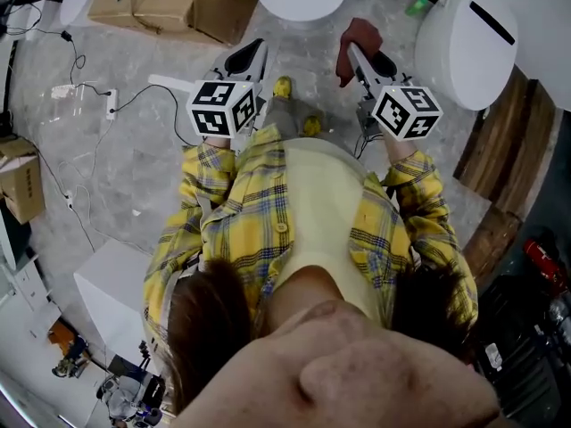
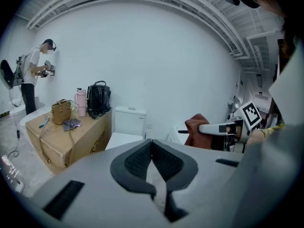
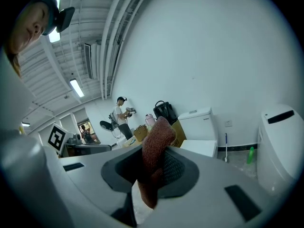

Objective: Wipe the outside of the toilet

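While the person in a yellow plaid shirt (image 1: pixel 268 230) is standing on the grey marbled floor (image 1: pixel 134 168), two toilets are showing ahead. A white rounded toilet with a domed lid (image 1: pixel 468 43) is sitting at the right of the head view. A white toilet with a boxy cistern (image 2: pixel 129 122) is standing straight ahead against the wall, its closed lid showing at the top edge of the head view. A large brown cardboard box (image 1: pixel 169 3) is sitting just beside the cistern toilet, on its left, and is carrying a black bag (image 2: pixel 98 99). The left gripper (image 1: pixel 257 47) is hovering in the air, its jaws pressed together on nothing. The right gripper (image 1: pixel 355 56) is pinching a reddish-brown knitted cloth (image 1: pixel 364 32), which is sticking up above the jaws. Both grippers are hovering apart from the toilets, the right one nearer the rounded toilet.
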The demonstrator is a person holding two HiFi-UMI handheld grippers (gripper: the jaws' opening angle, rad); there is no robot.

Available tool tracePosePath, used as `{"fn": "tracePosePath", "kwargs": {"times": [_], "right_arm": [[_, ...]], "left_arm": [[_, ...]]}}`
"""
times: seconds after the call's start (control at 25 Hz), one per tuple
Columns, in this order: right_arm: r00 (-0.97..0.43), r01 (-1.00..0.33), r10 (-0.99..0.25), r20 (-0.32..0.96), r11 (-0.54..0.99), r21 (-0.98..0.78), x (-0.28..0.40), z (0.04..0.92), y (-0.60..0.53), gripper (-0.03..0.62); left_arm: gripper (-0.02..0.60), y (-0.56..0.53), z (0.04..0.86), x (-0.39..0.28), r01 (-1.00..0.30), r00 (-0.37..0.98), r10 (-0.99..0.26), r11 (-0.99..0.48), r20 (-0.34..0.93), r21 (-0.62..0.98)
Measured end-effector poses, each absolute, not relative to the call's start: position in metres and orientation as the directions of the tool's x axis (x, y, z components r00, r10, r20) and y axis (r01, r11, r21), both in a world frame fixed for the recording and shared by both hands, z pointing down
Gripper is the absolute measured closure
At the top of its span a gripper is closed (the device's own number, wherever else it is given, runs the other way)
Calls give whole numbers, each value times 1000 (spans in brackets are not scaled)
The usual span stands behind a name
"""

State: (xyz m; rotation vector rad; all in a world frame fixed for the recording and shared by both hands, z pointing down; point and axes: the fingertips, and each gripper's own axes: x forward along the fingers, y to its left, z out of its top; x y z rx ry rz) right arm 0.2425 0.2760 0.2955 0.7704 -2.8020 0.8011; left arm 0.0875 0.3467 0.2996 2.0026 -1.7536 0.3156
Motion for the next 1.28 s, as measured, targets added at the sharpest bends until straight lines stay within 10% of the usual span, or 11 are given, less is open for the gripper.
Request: {"fn": "tracePosePath", "kwargs": {"times": [1.28], "right_arm": [[-691, -721, -592, 416, 519, -459, 6, 340, 145, 502]], "left_arm": [[572, 183, 358, -140, -883, 469, -703, -394, 535, 257]]}}
